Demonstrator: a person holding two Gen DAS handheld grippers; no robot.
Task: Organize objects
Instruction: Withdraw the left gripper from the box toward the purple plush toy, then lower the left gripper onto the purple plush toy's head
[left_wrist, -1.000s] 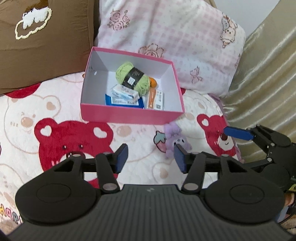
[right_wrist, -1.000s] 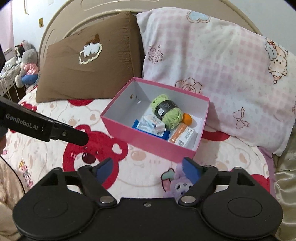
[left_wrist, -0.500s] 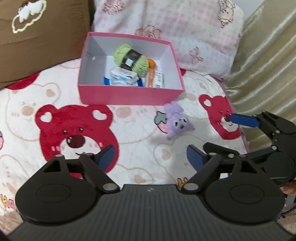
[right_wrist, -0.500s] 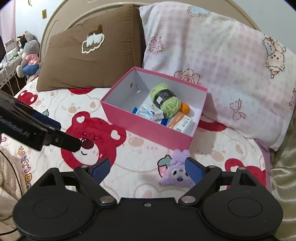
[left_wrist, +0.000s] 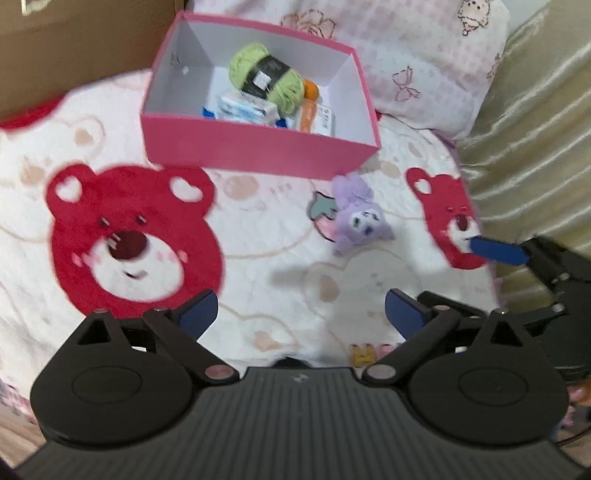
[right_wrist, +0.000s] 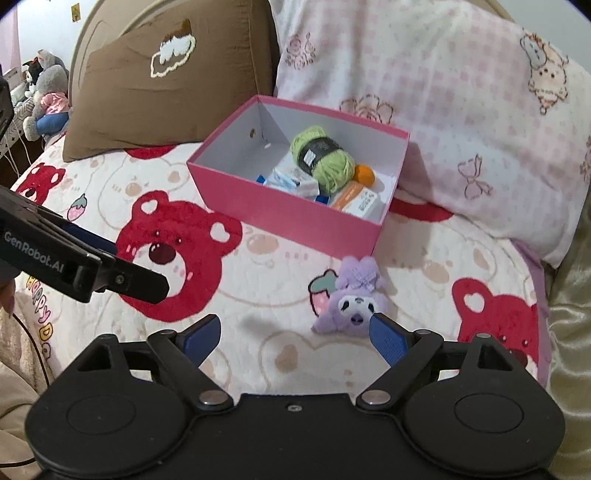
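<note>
The left gripper (left_wrist: 300, 315) is wide open with nothing between its blue pads, and its jaws have just been opening. The right gripper (right_wrist: 294, 336) is wide open too and holds nothing. Just past the right gripper's right pad lies a small purple plush toy (right_wrist: 352, 301) on the bear blanket (right_wrist: 258, 273), close to the pad, though I cannot tell if they touch. A little farther off sits the pink box (right_wrist: 288, 218), with green yarn (right_wrist: 323, 158), a small orange ball (right_wrist: 364, 175) and some little packs inside. I think the toy is the last thing to go in the box. It could go wrong here: the toy is off to the right side, not in the middle, so the pads might close on air or push the soft toy away. The two grippers are also close, so they might bump. The right view shows the brown pillow (right_wrist: 177, 77) and stuffed animals (right_wrist: 44, 96) far left. The left view is blurry, but it shows clear blanket between the toy and the left gripper.
</note>
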